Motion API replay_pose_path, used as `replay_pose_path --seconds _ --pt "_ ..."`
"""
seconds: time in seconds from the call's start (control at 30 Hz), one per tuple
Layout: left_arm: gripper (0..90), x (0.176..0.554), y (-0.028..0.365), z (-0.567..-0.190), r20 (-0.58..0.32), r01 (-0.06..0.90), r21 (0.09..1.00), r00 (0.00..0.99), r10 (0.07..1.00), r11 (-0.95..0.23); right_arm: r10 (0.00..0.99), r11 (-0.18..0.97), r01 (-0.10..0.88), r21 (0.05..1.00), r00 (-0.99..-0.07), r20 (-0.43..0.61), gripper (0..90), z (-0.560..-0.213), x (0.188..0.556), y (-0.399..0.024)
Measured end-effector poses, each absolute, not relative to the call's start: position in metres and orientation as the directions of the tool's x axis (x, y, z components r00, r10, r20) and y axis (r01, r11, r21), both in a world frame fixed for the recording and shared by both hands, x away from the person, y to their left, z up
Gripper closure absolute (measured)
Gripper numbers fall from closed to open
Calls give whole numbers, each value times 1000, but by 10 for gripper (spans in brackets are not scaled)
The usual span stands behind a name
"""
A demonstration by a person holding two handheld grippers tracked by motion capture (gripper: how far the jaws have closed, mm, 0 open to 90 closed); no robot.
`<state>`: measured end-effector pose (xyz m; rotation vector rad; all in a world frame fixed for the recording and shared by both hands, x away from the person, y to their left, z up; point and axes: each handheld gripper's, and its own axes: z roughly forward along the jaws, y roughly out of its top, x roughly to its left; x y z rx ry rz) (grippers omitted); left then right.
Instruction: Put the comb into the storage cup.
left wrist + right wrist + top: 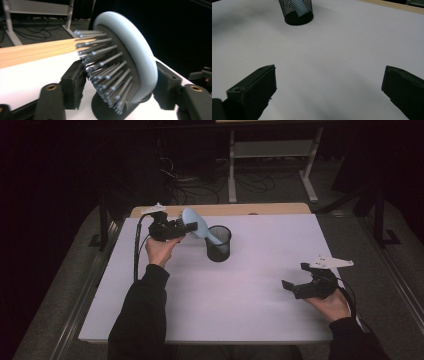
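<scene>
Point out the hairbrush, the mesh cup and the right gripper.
hairbrush (140, 50): left gripper view, pale blue rim of the head.
mesh cup (219, 249): high view, black mesh side wall.
right gripper (295, 279): high view, gap between the open jaws.

Dim lab: floor cables, metal rack

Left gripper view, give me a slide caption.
Hairbrush head, bristles out, between the left claw's parted jaws above a black mesh cup.
</scene>
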<state>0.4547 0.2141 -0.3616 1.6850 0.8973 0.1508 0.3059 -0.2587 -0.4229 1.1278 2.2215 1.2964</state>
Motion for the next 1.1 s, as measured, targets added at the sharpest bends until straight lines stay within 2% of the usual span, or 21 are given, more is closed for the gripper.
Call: replay_pose_path --seconds 0.33,0.7,1.1 --pt "189 445 220 -352 -306 434 900 700 646 -44 767 273 466 842 -633 101 0 -423 306 -259" --pt "1 438 229 -349 -296 463 882 691 660 -90 767 276 467 840 -634 100 0 -423 306 -259" --pt "0 427 245 -347 -252 437 892 695 674 -117 766 279 465 840 -636 98 0 -424 306 -258"
